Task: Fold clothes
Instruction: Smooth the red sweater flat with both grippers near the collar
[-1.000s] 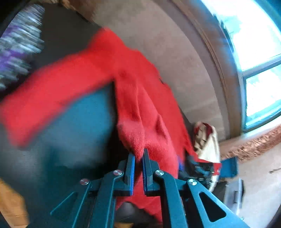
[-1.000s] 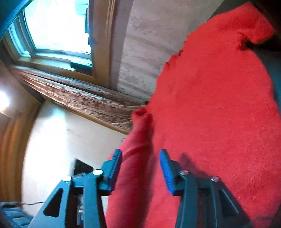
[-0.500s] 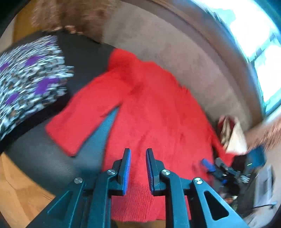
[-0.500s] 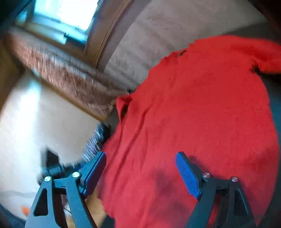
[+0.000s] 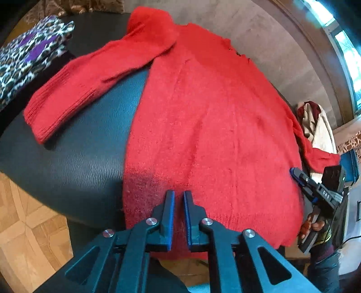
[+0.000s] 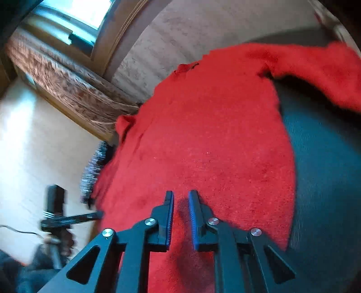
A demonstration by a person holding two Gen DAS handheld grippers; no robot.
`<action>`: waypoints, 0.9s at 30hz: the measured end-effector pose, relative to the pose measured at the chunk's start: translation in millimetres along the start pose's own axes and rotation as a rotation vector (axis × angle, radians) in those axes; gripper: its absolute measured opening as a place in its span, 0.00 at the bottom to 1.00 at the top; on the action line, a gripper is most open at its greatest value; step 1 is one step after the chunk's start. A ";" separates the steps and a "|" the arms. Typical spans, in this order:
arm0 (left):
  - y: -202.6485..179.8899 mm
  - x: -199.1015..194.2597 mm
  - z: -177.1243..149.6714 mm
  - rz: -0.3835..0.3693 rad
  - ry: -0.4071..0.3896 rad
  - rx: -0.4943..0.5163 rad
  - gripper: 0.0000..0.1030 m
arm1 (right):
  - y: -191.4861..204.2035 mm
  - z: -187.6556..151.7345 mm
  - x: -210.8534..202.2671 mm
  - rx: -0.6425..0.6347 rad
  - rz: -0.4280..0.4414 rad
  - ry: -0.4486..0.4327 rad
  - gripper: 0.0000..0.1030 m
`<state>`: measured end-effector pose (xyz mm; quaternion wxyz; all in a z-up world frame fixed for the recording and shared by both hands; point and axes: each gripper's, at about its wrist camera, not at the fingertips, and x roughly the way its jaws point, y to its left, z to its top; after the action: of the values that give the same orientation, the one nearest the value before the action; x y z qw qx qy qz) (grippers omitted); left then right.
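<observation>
A red knitted sweater [image 5: 203, 112] lies spread flat on a black leather surface [image 5: 79, 146]. One sleeve [image 5: 85, 74] stretches out to the left, and the other [image 5: 315, 155] hangs off the right edge. My left gripper [image 5: 178, 195] hovers over the hem, its jaws drawn to a narrow slit with nothing in them. In the right wrist view the sweater [image 6: 203, 135] fills the middle. My right gripper [image 6: 181, 195] sits just above it, jaws nearly together and empty. Its finger [image 5: 295, 174] also shows at the sweater's right edge.
A folded leopard-print garment [image 5: 29, 51] lies on the surface's far left. A cream and dark red cloth heap [image 5: 315, 121] sits beyond the right edge by a blue box [image 5: 349, 166]. Parquet floor [image 5: 27, 220] is lower left. A wall and window [image 6: 74, 13] stand behind.
The left gripper let go of the sweater, which now lies flat. Both grippers pulled back toward the hem. The right jaws went from wide open to nearly together.
</observation>
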<state>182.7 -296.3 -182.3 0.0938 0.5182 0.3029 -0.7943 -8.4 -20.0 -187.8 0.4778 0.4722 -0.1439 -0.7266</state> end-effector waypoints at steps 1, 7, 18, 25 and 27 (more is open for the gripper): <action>-2.0 -1.7 3.4 -0.003 0.009 -0.013 0.08 | -2.3 -1.1 -2.6 0.007 0.017 0.000 0.14; -47.1 -21.5 48.3 -0.072 -0.150 0.069 0.12 | -10.2 -0.5 -22.9 0.112 0.016 -0.057 0.27; -88.2 39.7 104.7 0.024 -0.205 0.201 0.15 | -40.8 18.9 -149.8 0.227 -0.277 -0.360 0.76; -83.3 45.3 149.5 0.045 -0.303 0.243 0.15 | 24.5 97.2 -31.5 -0.039 -0.226 -0.240 0.81; -84.3 53.8 166.2 0.058 -0.324 0.251 0.15 | 43.3 119.7 2.5 -0.114 -0.211 -0.205 0.82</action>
<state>-7.7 -316.1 -150.9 0.0987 0.3997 0.1673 -0.8958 -83.0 -72.7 -99.3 0.4079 0.3799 -0.1002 -0.8242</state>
